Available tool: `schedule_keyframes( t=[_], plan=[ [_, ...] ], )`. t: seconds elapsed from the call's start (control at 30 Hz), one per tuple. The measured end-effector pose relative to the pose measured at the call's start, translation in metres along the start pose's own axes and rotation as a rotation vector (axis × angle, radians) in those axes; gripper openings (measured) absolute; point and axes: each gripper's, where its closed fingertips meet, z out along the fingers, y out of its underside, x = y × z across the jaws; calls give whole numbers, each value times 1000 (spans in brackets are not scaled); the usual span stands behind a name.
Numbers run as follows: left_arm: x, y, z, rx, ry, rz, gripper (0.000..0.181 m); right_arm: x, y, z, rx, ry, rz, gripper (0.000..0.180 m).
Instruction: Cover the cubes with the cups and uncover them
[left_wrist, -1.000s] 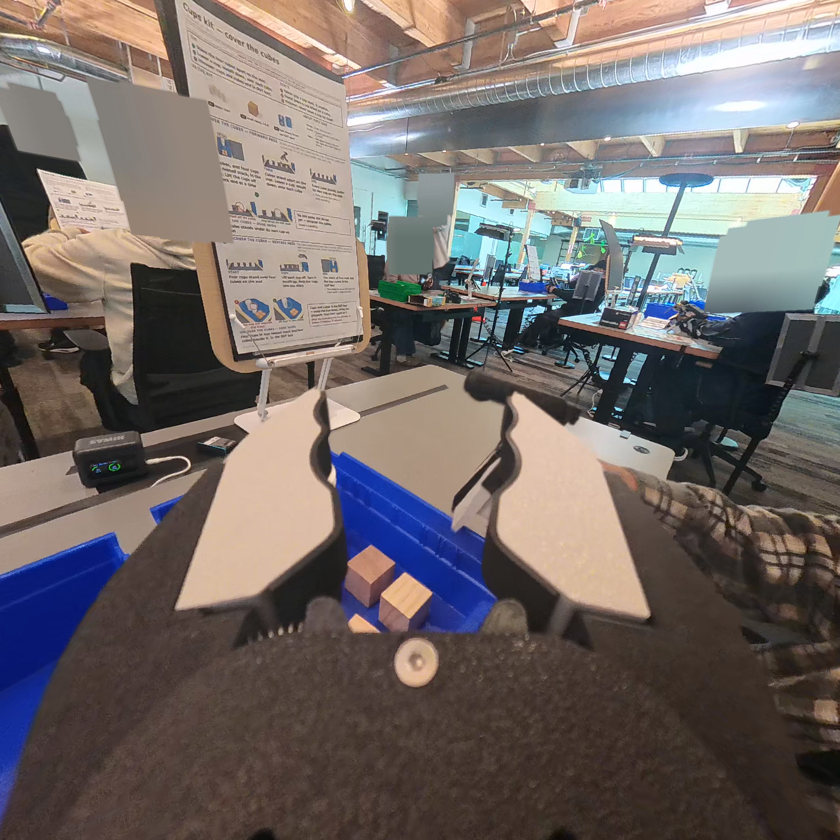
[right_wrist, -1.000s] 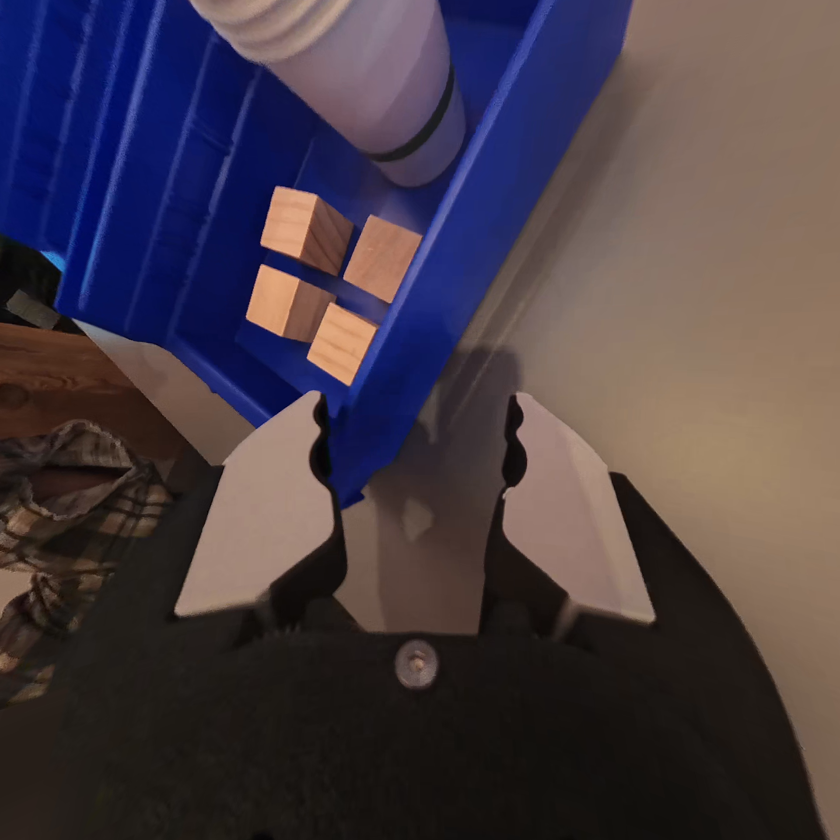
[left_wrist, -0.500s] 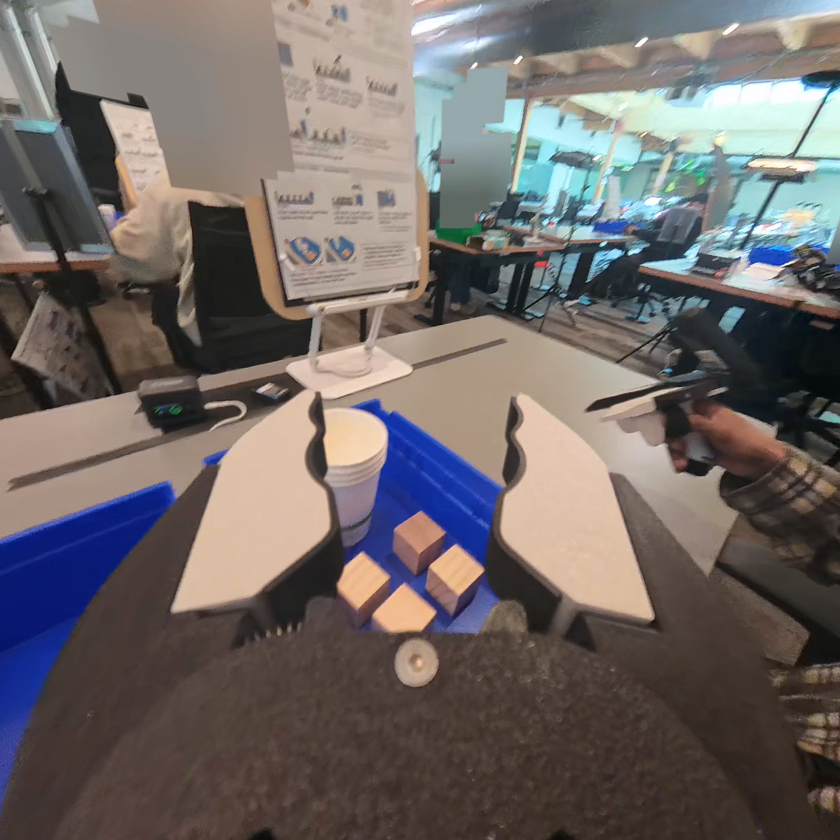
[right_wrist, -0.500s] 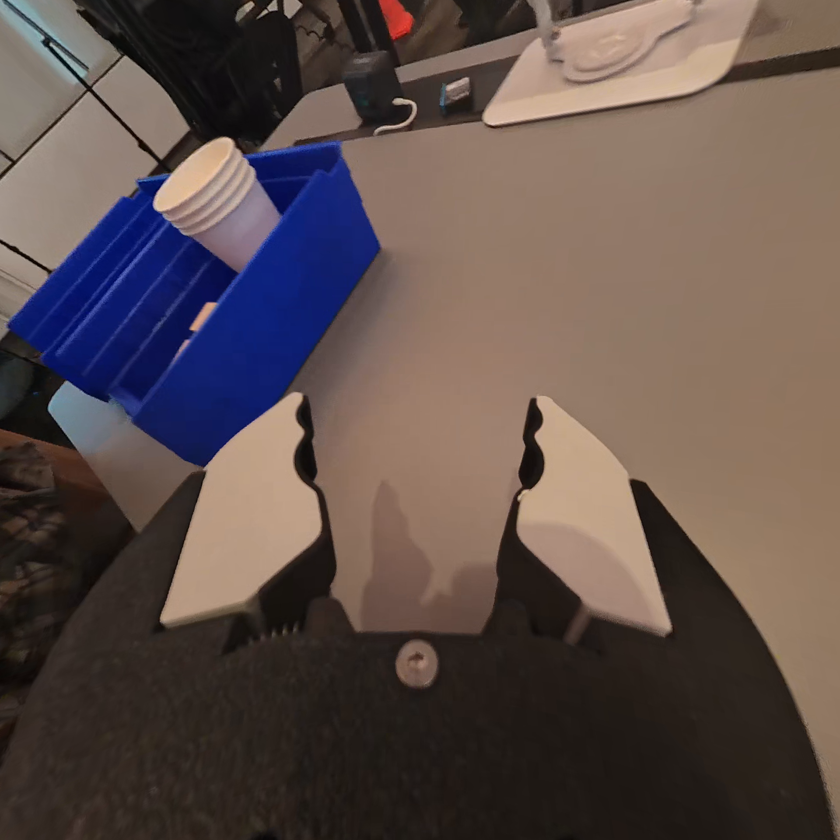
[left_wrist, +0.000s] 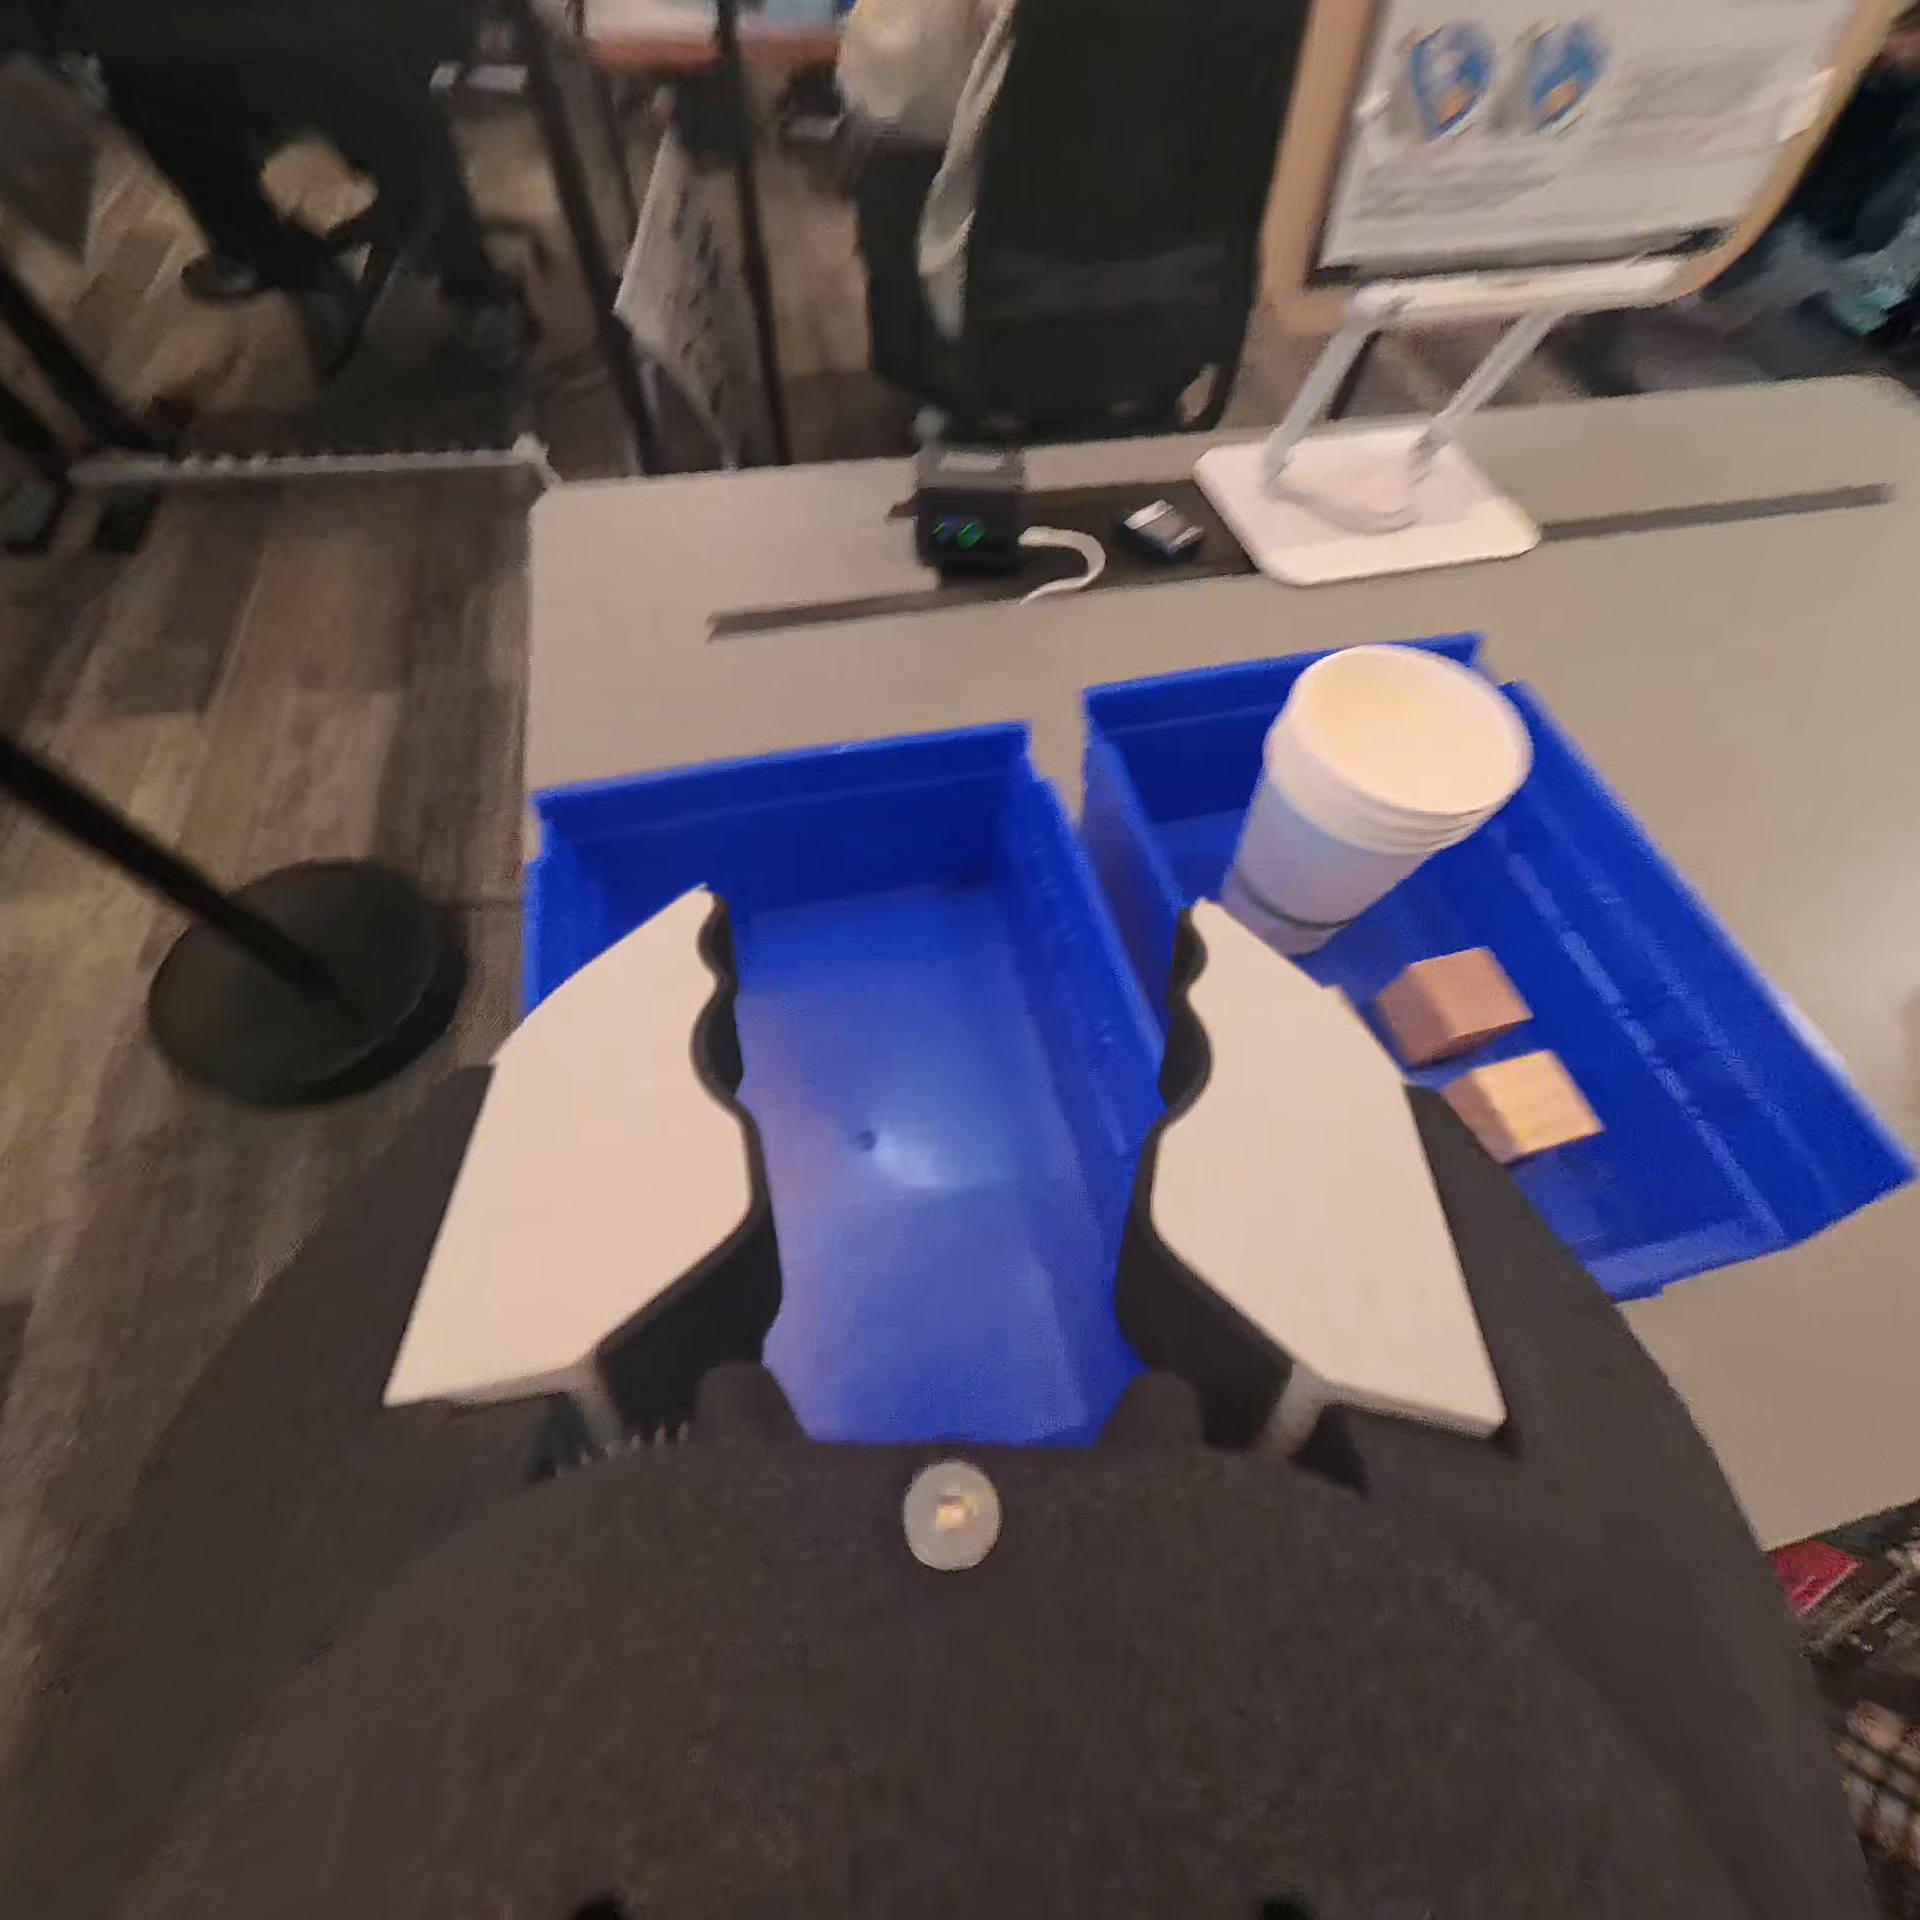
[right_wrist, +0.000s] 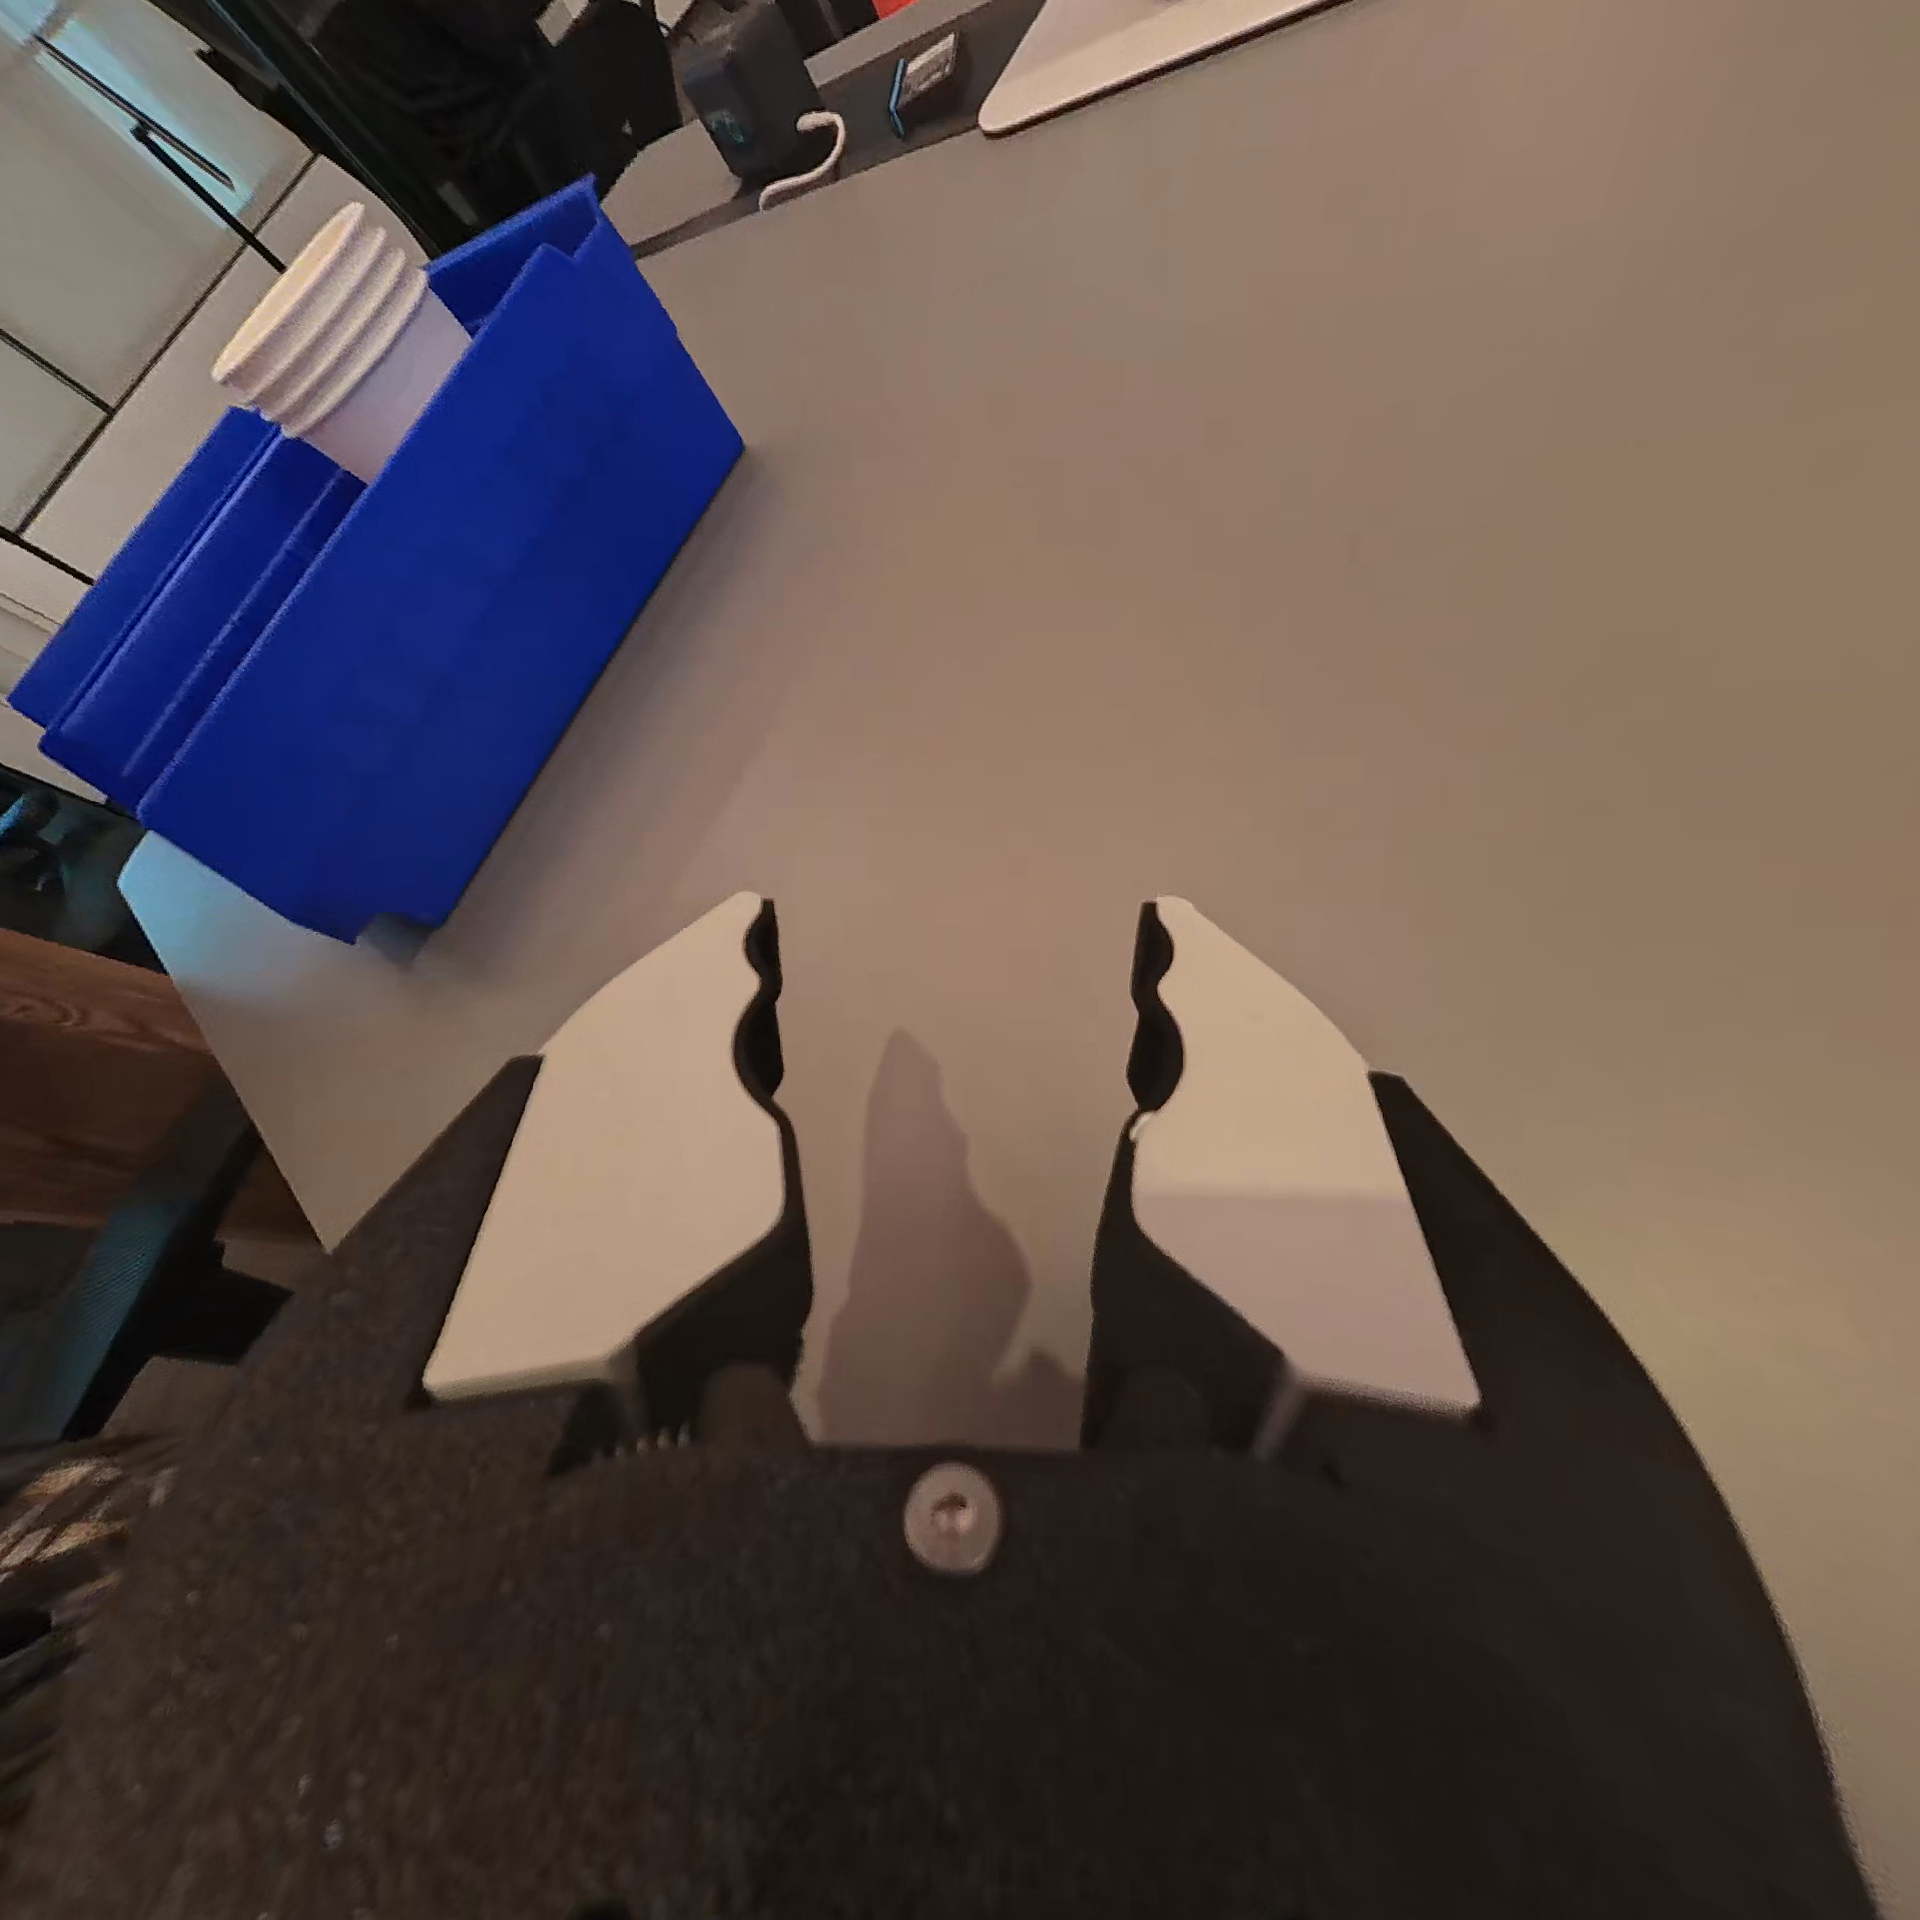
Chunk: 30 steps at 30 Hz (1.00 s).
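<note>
- The grey desk (right_wrist: 1351, 520) is the biggest thing in my sight, and it carries everything I work with.
- On it stand two blue bins side by side. The bin with the cups (left_wrist: 1683, 1039) is my landmark; the other, the bare bin (left_wrist: 914, 1091), sits just beside it, on the side nearer the desk's edge.
- My left claw (left_wrist: 951, 914) hangs over the bare bin, its jaws spread wide with nothing between them but the blue floor below.
- My right claw (right_wrist: 956, 909) hovers above bare desk, well apart from the landmark bin on its far side from the bare bin; its jaws stand wide apart too and grip nothing.
- The stack of white paper cups (left_wrist: 1361, 790) stands mouth-up inside the landmark bin, toward its far end, and rises above the bin's wall.
- The wooden cubes (left_wrist: 1449, 1003) lie on the floor of the landmark bin, just beside the foot of the cup stack toward its near end. I see two of them uncovered; my left claw's finger hides whatever lies further in.
- Beyond the landmark bin, a white stand base (left_wrist: 1371, 514) rests on the desk.
- Near that base, past the landmark bin's far end, sits a small black device (left_wrist: 971, 525) with a white cable.
</note>
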Motion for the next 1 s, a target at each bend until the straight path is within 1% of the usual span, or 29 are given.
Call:
schedule_keyframes(
  t=[0.17,0.27,0.37,0.5,0.6,0.8,0.87,0.93,1.0],
  plan=[
    [-67,38,11,-228,-133,-90,83,3,0,-8,41,-11,-20,62],
    [-88,60,18,-314,-143,-166,84,2,3,-11,35,-23,-28,60],
    [-106,86,26,-420,-185,-177,87,1,3,-15,41,-34,-31,59],
    [-126,116,37,-523,-217,-184,89,4,6,-14,32,-40,-19,57],
    [-138,137,45,-594,-240,-169,85,3,11,-10,12,-64,7,54],
    [-148,168,57,-670,-221,-199,76,2,13,-6,-6,-70,3,52],
    [-151,176,58,-703,-224,-195,68,2,14,-5,-9,-70,5,51],
    [-146,182,60,-718,-174,-226,53,2,15,-4,-12,-70,10,51],
    [-130,181,66,-708,-57,-303,15,3,16,-3,-14,-71,19,50]
  ],
)
